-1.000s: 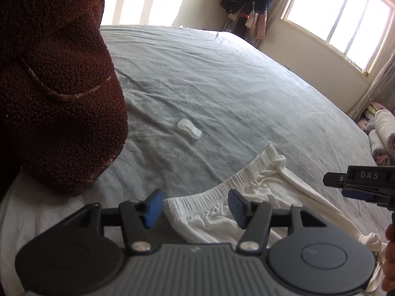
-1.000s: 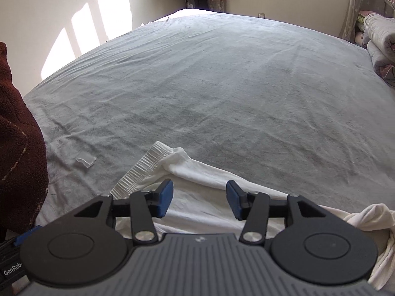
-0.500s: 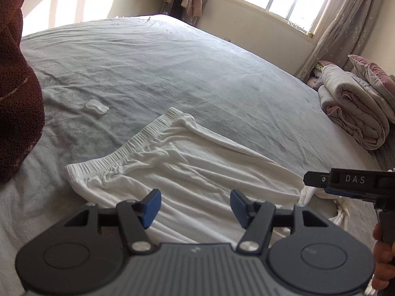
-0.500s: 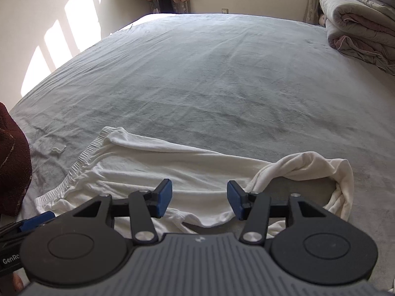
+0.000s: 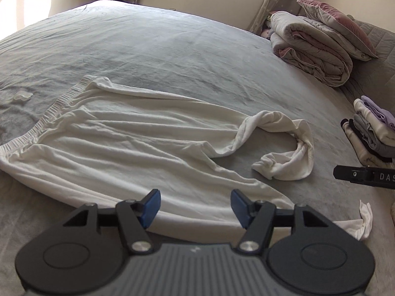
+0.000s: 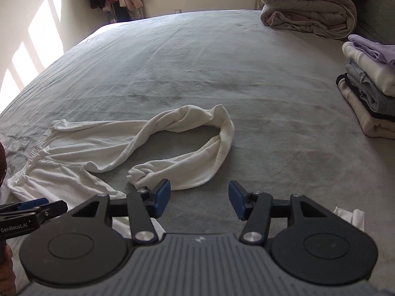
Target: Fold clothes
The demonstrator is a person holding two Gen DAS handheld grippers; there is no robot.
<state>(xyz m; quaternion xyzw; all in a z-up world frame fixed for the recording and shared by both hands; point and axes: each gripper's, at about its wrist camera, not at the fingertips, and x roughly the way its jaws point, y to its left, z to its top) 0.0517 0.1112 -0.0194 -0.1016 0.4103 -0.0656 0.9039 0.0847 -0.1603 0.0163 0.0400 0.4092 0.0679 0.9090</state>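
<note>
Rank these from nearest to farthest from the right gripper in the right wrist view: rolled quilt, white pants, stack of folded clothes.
From the right gripper:
1. white pants, just ahead, left.
2. stack of folded clothes, right side.
3. rolled quilt, far right corner of the bed.

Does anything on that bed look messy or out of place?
Yes: one leg of the white trousers curls round in a twisted loop instead of lying straight. A small crumpled scrap lies beside the waistband.
</note>
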